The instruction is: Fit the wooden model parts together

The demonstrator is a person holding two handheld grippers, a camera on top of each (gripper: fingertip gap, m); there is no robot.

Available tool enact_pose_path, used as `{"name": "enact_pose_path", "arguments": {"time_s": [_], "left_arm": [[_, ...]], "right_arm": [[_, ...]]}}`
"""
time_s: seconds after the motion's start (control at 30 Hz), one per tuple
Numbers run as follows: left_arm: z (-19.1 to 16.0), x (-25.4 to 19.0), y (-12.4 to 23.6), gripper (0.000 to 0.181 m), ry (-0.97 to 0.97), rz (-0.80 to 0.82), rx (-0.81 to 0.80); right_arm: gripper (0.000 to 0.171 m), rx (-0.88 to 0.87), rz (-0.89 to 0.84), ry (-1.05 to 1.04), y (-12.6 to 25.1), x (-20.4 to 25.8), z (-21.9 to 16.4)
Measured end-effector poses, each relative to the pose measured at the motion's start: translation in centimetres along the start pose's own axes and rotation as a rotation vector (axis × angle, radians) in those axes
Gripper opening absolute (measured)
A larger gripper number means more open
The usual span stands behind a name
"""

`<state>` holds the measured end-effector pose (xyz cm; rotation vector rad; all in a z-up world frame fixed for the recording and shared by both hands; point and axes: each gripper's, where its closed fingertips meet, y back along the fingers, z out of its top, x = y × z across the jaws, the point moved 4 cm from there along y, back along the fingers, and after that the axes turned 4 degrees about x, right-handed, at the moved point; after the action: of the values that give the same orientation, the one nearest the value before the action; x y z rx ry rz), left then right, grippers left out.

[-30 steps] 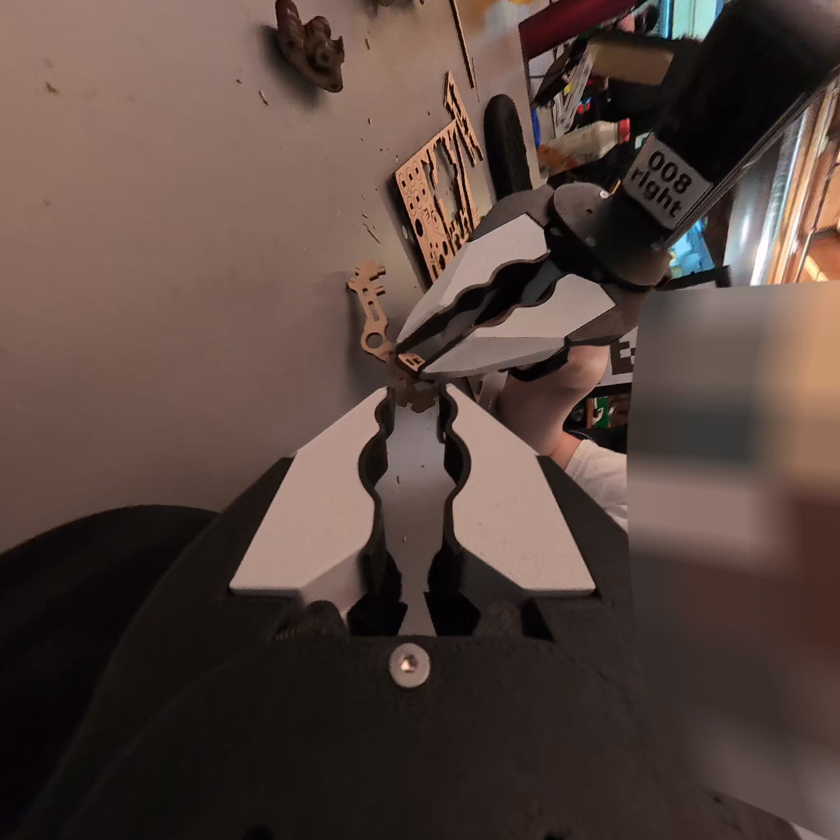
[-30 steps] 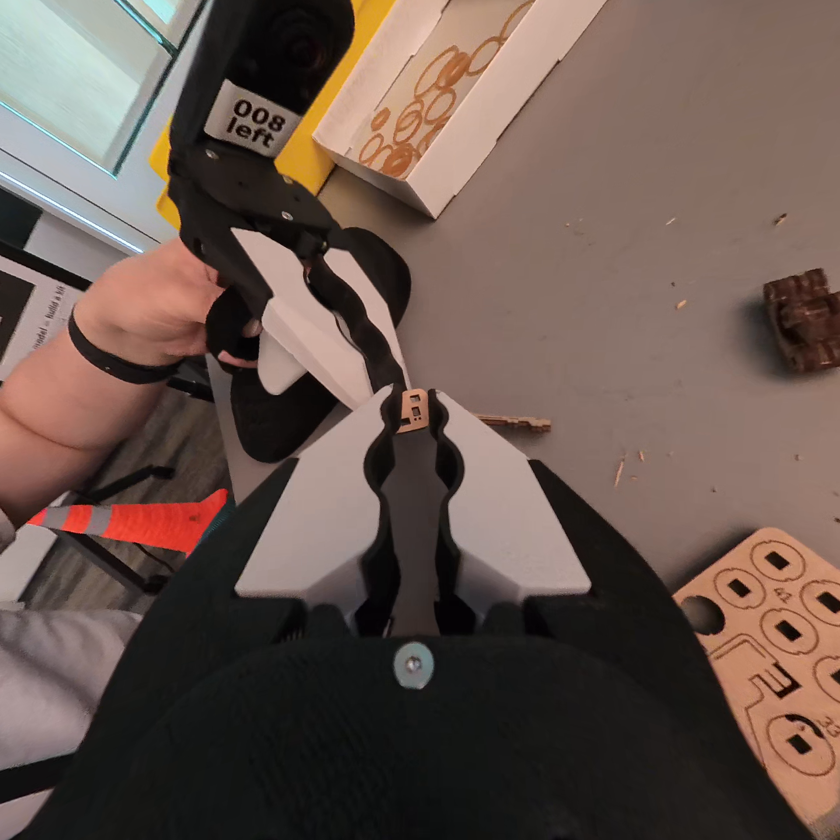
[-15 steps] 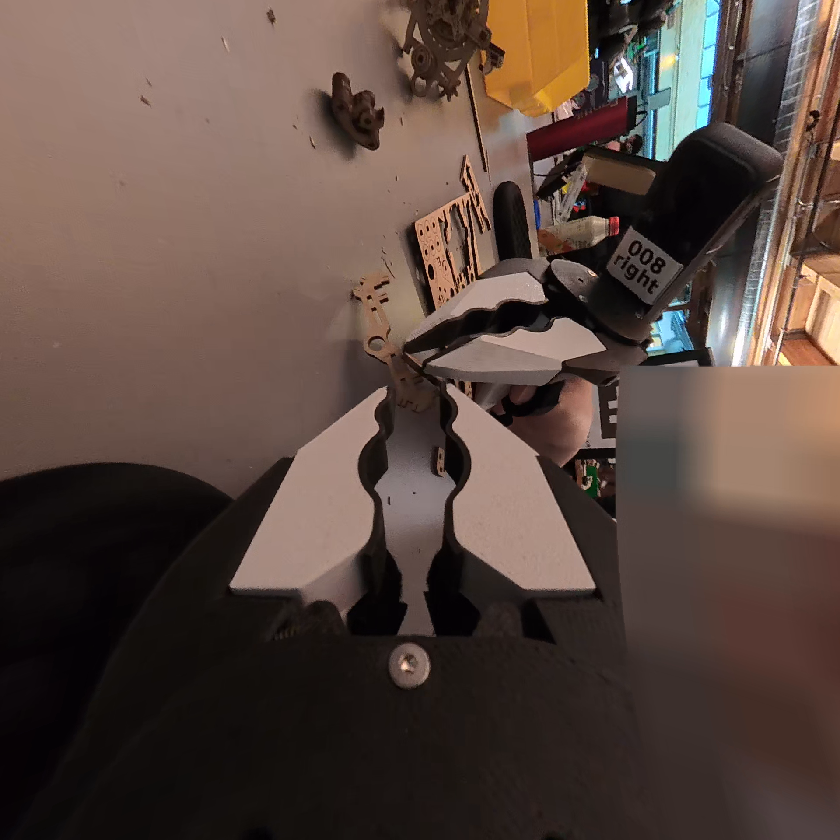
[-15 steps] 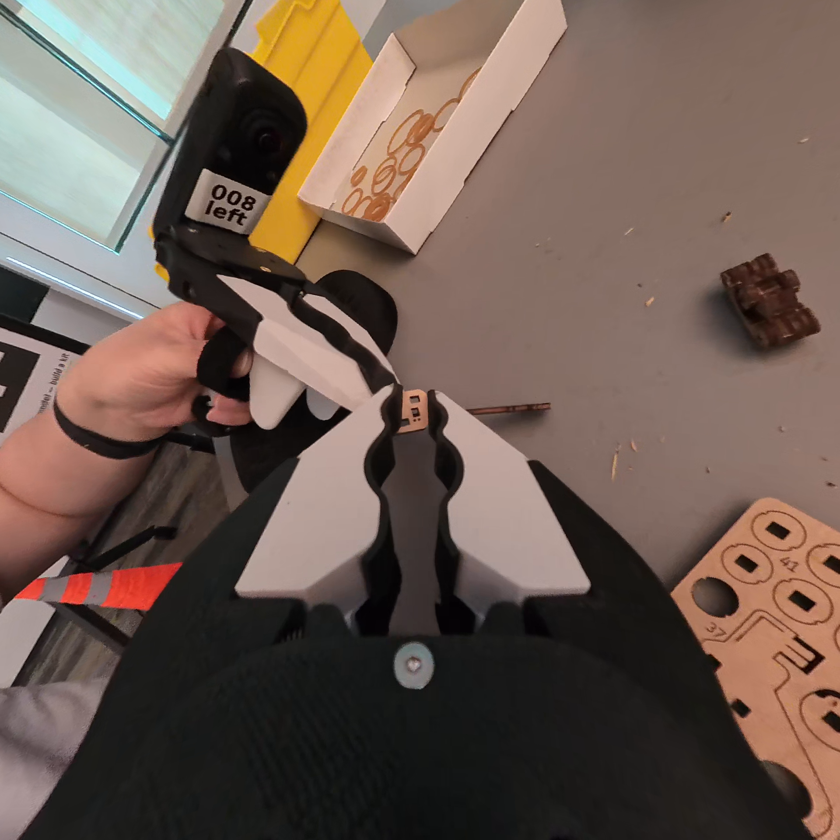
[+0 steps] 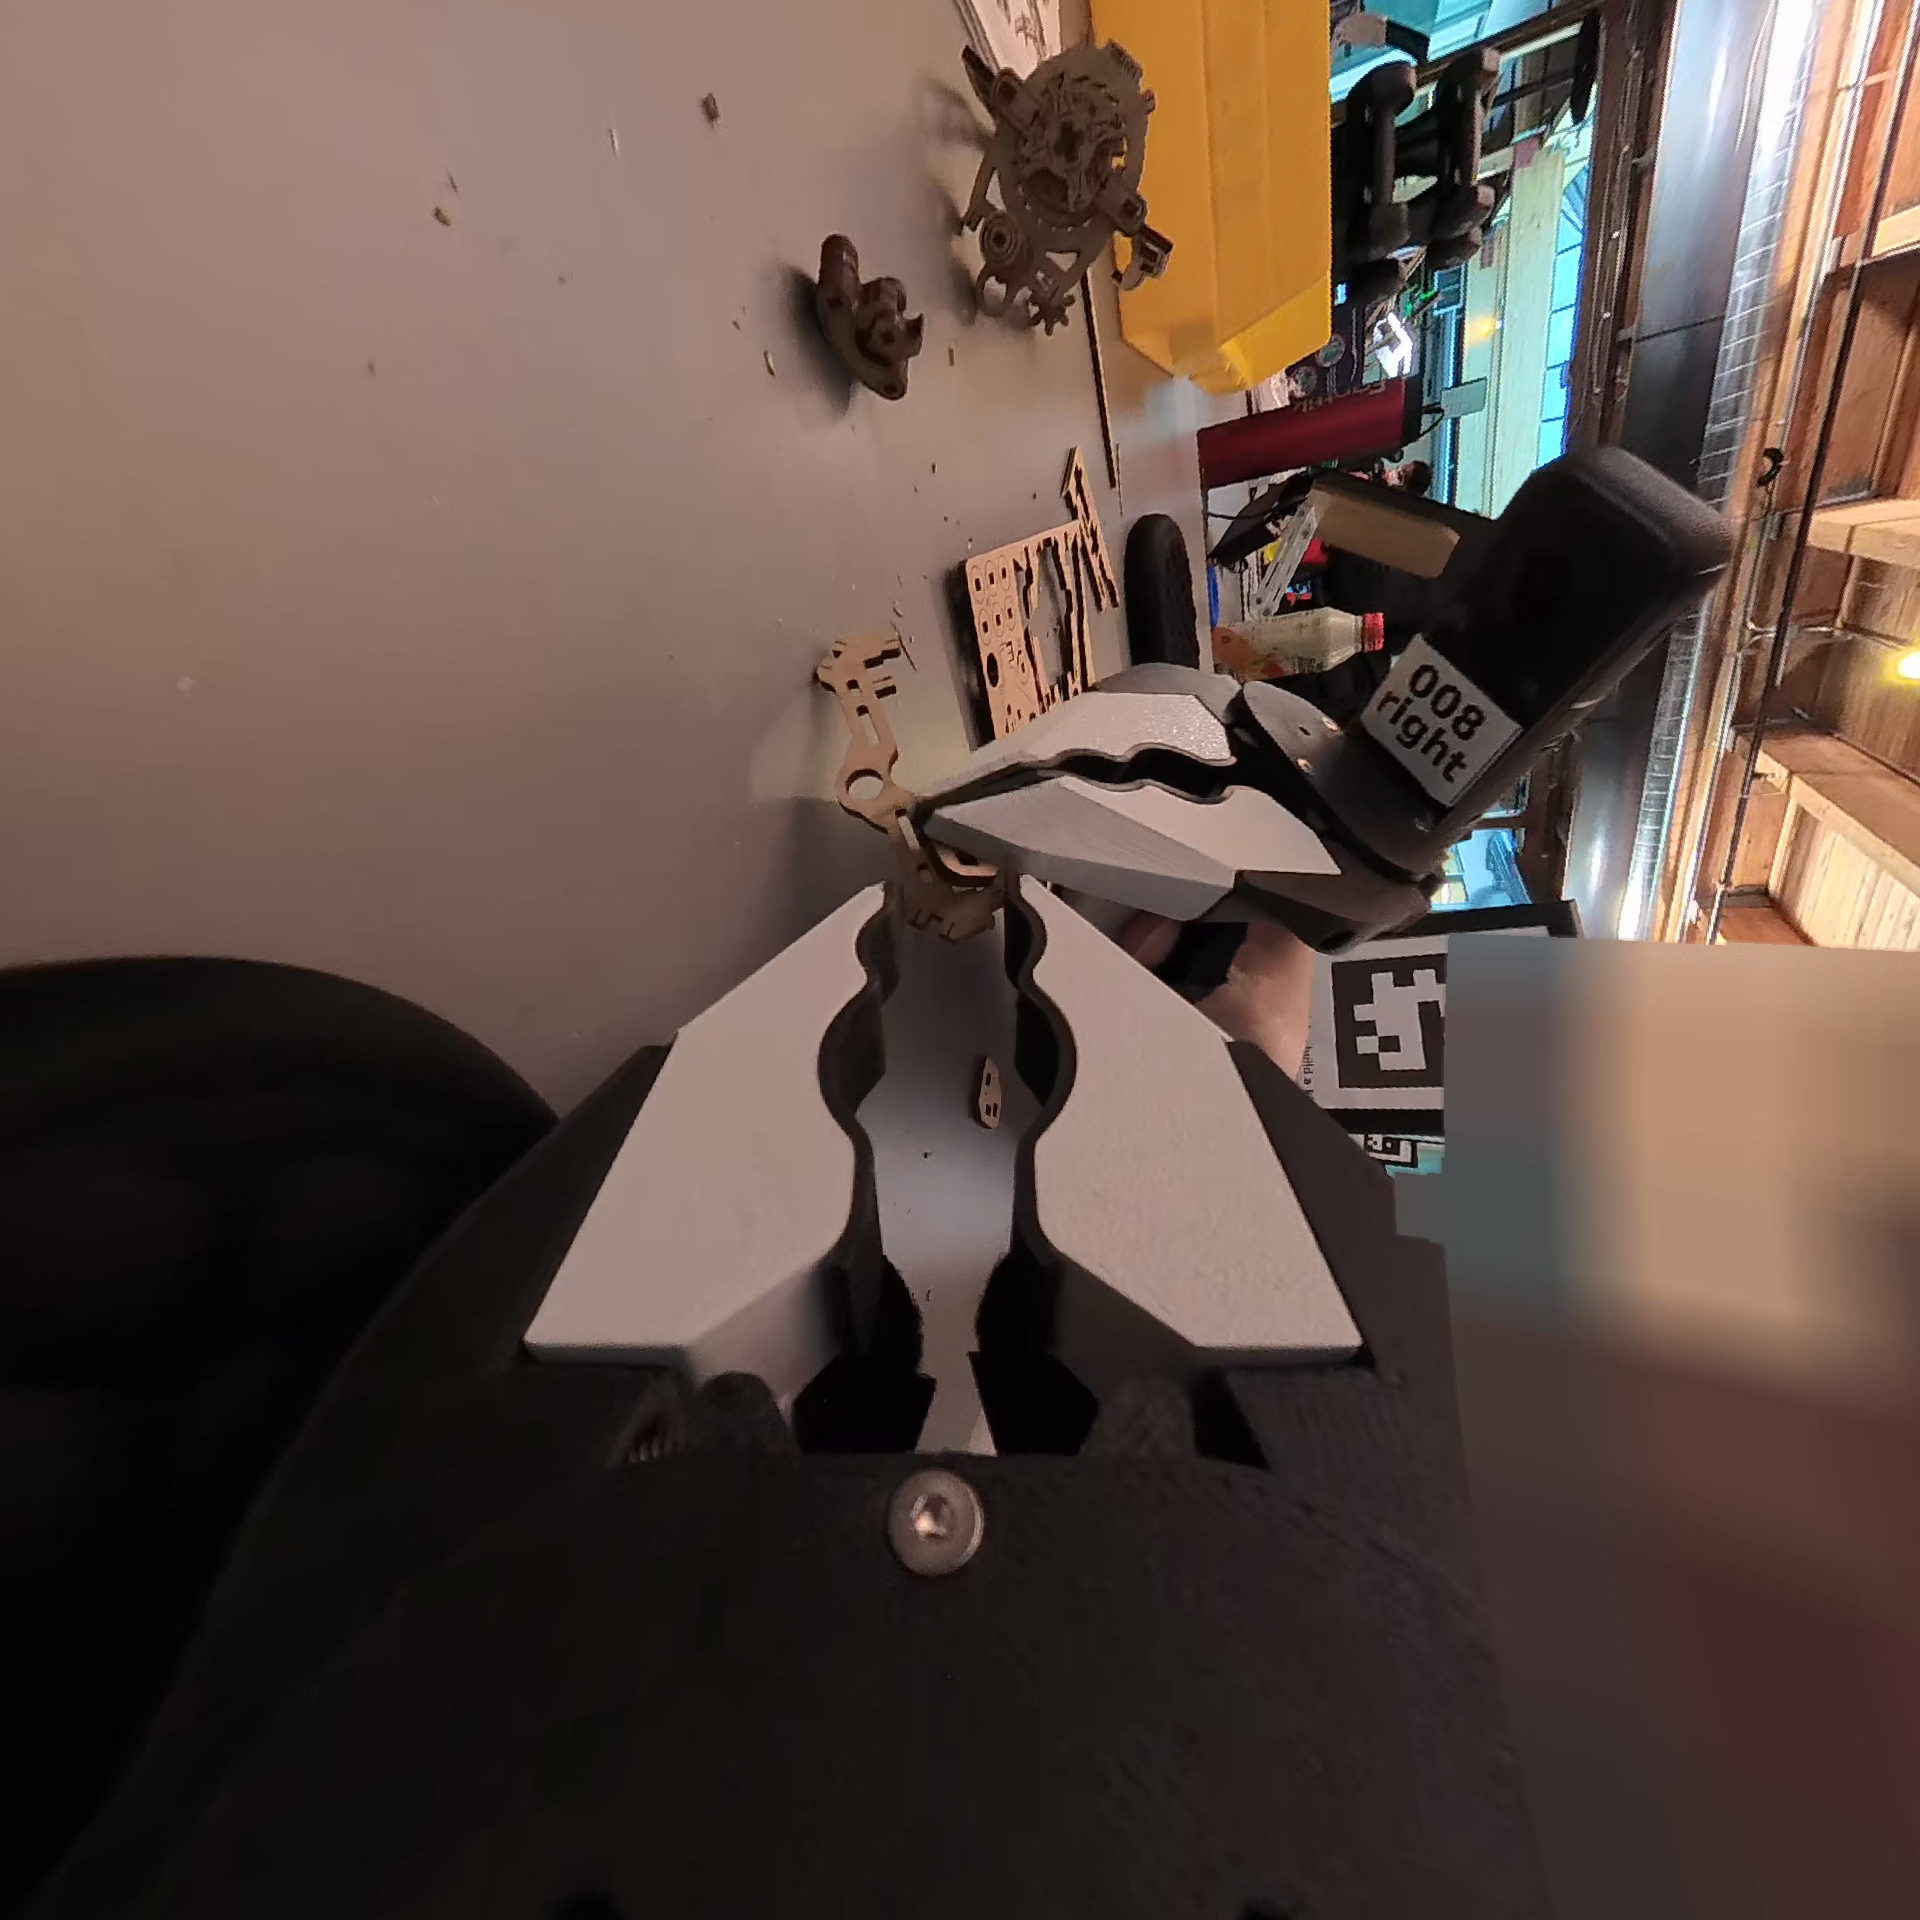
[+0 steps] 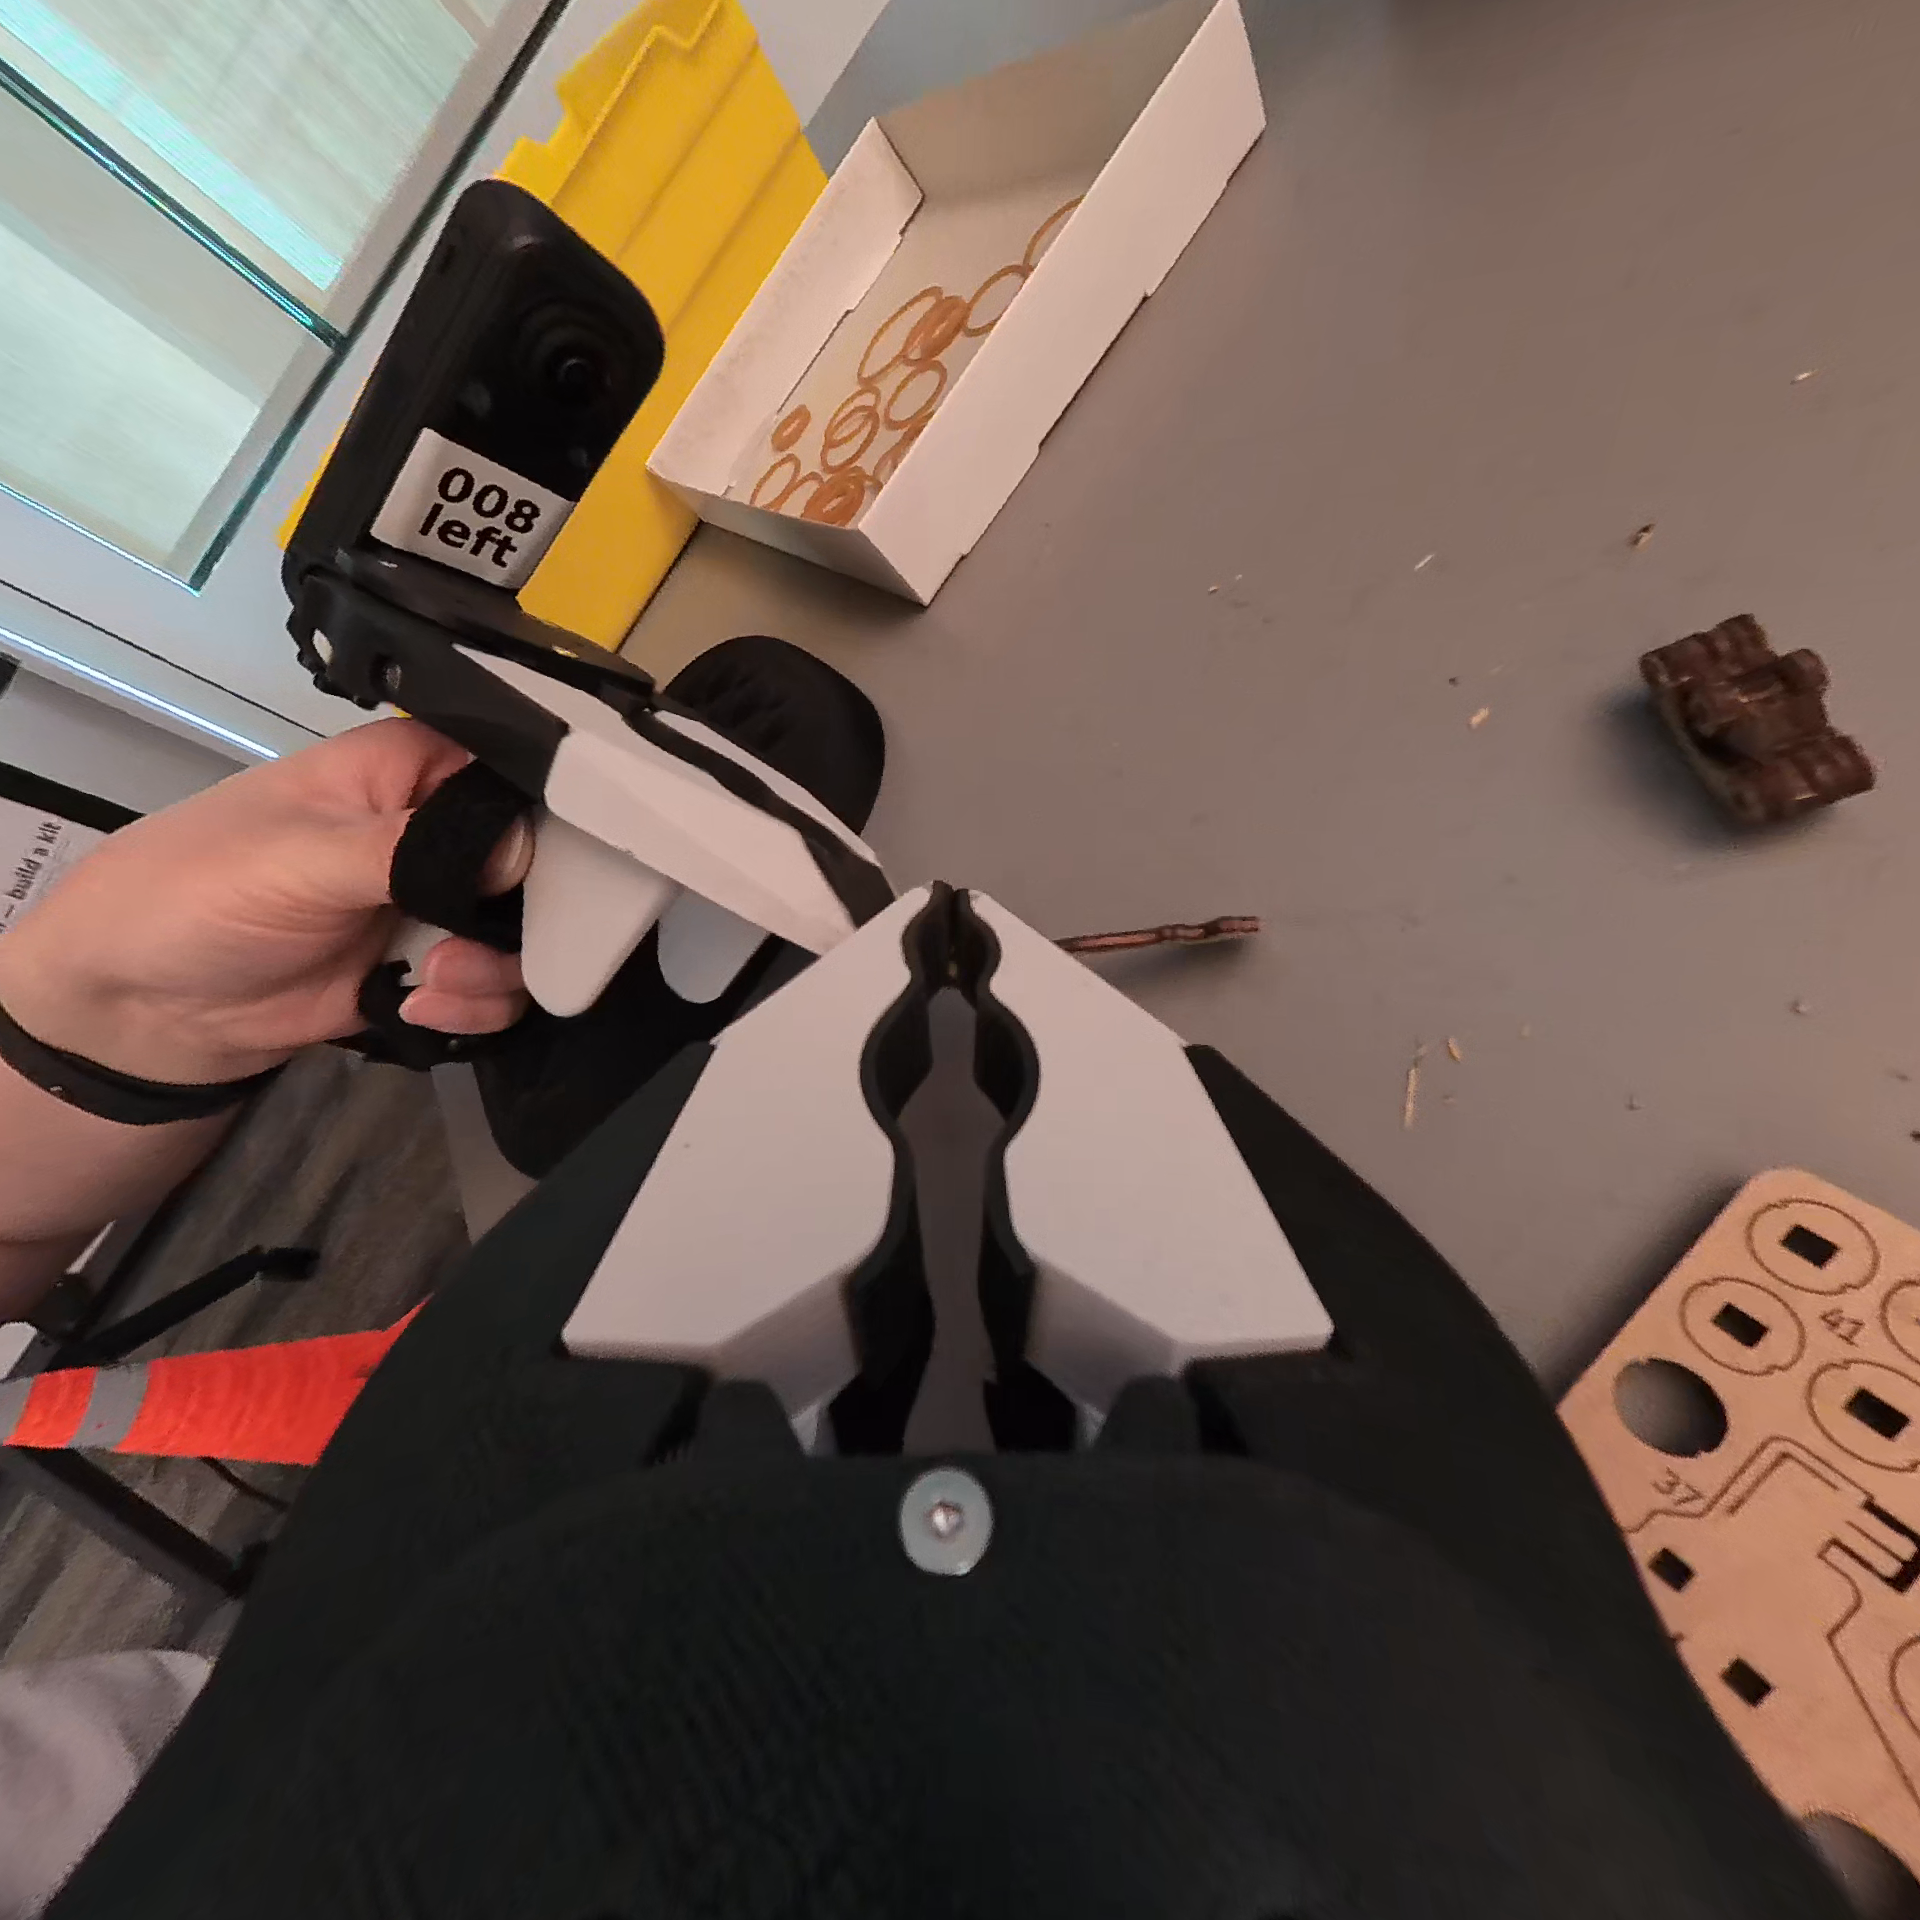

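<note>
My left gripper [image 5: 951, 899] is shut on the lower end of a long flat wooden part [image 5: 868, 727], which stands up from its tips above the grey table [image 5: 416, 520]. In the right wrist view this part shows edge-on as a thin stick [image 6: 1153, 933], with the left gripper [image 6: 852, 883] beside my tips. My right gripper [image 6: 951, 904] is shut. In the left wrist view its tips [image 5: 923, 816] touch the long part where a small pale tab stands in it. A small wooden piece [image 5: 987, 1091] lies on the table below.
A dark brown assembled block [image 6: 1756, 748] and a gear assembly [image 5: 1049, 177] sit on the table. A white box with wooden rings [image 6: 956, 312] and a yellow bin [image 6: 665, 260] stand at the far edge. A cut plywood sheet [image 6: 1787, 1455] lies at the near right. My two grippers' fingertips are within a few centimetres of each other. From the right gripper's tips to the dark brown assembled block [image 6: 1756, 748] is close to 11 cm.
My right jaws held a small square wooden piece by its sides and have now closed fully; that piece no longer shows between them. The left gripper keeps its grip on the long part.
</note>
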<state>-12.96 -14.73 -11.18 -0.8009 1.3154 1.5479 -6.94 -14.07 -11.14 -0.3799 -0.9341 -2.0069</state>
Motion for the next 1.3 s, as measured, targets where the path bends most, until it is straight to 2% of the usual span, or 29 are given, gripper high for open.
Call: {"name": "enact_pose_path", "arguments": {"time_s": [0.23,0.37,0.57,0.67,0.8,1.0,1.13,1.3], "left_arm": [[0.0,0.2,0.0,0.017,-0.003,0.014,0.007],[-0.1,0.3,0.0,0.017,0.001,0.014,0.012],[-0.1,0.3,0.0,0.018,-0.005,0.019,0.022],[-0.2,0.3,0.0,0.018,-0.007,0.016,0.027],[-0.2,0.3,0.0,0.018,-0.014,0.017,0.034],[-0.5,0.3,-0.2,0.017,-0.068,0.052,0.064],[-0.6,0.2,-0.2,0.018,-0.124,0.072,0.084],[0.4,0.6,0.2,0.018,-0.216,0.133,0.082]], "right_arm": [[0.000,-0.064,0.056,-0.025,0.9,-0.7,0.8],[0.004,-0.081,0.058,0.049,1.8,-0.7,1.2],[0.017,0.083,0.031,0.347,3.3,-0.8,-0.6],[0.019,0.182,-0.079,0.557,3.6,-1.6,-2.0],[0.017,0.261,-0.120,0.792,2.9,-1.2,-3.0],[0.019,0.415,0.004,0.875,1.9,-1.2,-3.2],[0.019,0.436,0.146,0.850,2.1,-0.6,-2.6],[0.023,0.480,0.188,1.013,1.9,-1.5,-1.6]]}}
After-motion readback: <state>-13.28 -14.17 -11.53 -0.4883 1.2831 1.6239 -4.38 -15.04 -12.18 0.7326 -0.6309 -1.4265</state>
